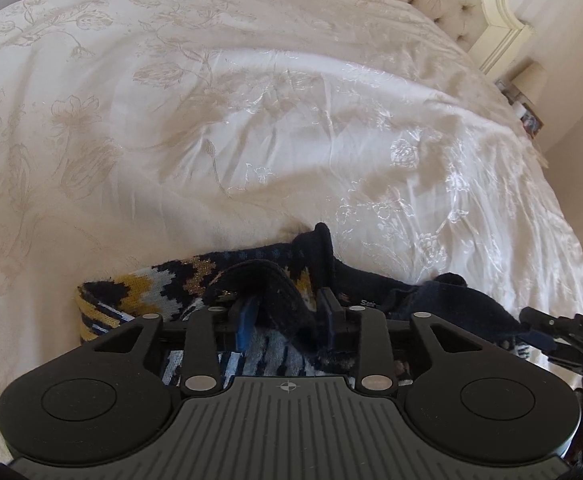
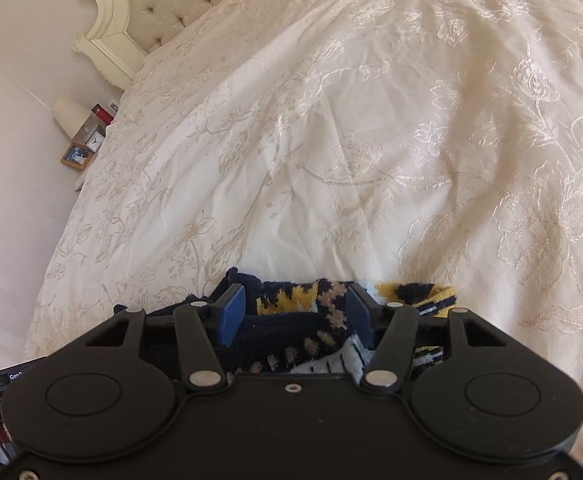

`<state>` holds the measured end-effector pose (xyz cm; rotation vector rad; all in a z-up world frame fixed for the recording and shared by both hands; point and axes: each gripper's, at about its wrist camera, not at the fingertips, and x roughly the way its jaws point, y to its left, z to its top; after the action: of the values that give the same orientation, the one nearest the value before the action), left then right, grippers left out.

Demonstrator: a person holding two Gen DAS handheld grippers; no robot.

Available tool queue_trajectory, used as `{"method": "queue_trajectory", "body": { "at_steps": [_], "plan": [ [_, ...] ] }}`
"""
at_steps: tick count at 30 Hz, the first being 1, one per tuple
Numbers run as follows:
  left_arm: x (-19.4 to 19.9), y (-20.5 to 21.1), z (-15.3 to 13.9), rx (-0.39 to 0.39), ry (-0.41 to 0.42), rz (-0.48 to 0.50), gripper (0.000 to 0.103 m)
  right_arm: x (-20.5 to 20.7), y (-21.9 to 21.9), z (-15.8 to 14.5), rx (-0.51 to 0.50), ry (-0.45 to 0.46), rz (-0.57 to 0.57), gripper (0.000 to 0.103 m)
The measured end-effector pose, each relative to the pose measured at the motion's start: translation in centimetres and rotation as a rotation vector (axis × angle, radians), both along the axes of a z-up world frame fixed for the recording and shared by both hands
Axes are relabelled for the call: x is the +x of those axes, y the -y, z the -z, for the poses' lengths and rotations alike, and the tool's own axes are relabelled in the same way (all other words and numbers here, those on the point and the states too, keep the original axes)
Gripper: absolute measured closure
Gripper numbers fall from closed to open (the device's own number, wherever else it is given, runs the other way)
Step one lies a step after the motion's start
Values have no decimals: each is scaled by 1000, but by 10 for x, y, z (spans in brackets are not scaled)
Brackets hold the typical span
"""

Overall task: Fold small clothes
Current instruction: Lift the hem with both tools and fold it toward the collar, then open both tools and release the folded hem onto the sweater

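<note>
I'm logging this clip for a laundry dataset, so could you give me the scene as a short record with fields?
setting: bed with cream floral bedspread, tufted headboard
garment: navy, yellow and white patterned socks, bunched near the bedspread's near edge
left gripper: fingers either side of a dark sock fold; grip cannot be confirmed
right gripper: open, fingers straddling the socks
bedside items: small clock, framed picture
fold state: not folded yet

A wide bed under a cream floral-embroidered bedspread fills the room. At its far end stands a tufted headboard in a carved cream frame. Pale walls; soft daylight glints off the embroidery.
</note>
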<state>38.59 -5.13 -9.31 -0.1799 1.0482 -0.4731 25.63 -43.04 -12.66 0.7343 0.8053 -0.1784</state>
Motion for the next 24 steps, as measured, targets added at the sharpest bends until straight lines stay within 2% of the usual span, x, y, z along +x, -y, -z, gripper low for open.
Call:
{"method": "queue_trajectory", "body": {
  "at_steps": [4, 9, 14, 19, 24],
  "plan": [
    [2, -5, -7, -6, 19, -28, 41, -4, -7, -14, -63, 17, -32, 40],
    [7, -12, -23, 8, 48, -68, 39, -6, -30, -24, -122, 34, -119, 40],
    [-14, 3, -30, 106, 76, 27, 37, 1, -66, -18, -158, 24, -253, 38],
    [-48, 20, -10, 177, 58, 155, 36, 17, -92, -5, -198, -7, -375, 38],
    [-59, 12, 18, 256, -1, 168, 37, 44, -76, 14, -265, -100, -367, 38]
  ]
}}
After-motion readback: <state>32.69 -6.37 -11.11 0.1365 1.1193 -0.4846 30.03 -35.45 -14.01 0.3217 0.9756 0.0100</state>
